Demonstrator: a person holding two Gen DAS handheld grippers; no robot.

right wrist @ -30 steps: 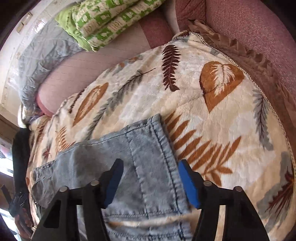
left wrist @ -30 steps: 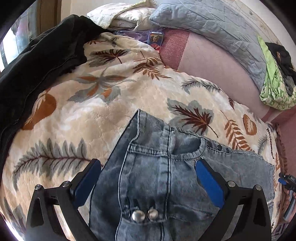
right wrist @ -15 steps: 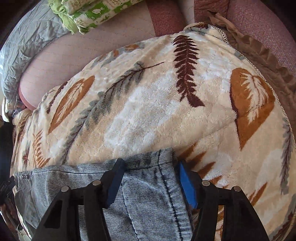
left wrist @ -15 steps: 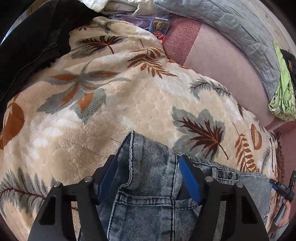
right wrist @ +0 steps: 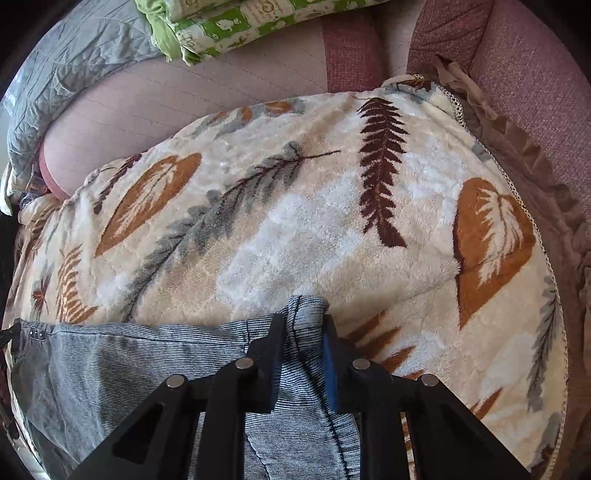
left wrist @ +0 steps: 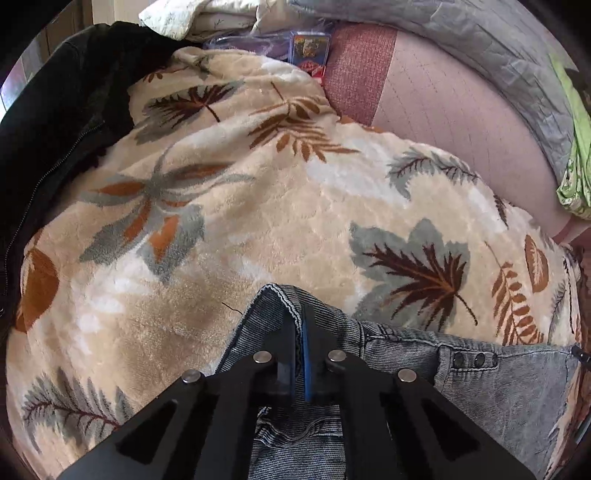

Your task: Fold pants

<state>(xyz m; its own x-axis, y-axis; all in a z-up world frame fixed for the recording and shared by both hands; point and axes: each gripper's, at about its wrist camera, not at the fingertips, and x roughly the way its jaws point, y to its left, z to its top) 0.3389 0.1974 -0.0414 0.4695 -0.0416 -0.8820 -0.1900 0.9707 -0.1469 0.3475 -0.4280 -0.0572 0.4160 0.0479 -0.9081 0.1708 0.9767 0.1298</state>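
The jeans (left wrist: 491,384) lie along the lower edge of both views on a cream blanket (left wrist: 258,236) printed with leaves. At the bottom centre of the left view, the left gripper (left wrist: 298,325) is pinched tight on a raised fold of the denim edge, blue pads nearly together. At the bottom centre of the right view, the right gripper (right wrist: 304,332) has its jaws closing on a bunched corner of the jeans (right wrist: 110,354), with cloth between the pads. A black jacket (left wrist: 55,122) sits at the upper left of the left view, and a green patterned cloth (right wrist: 229,26) lies along the top of the right view.
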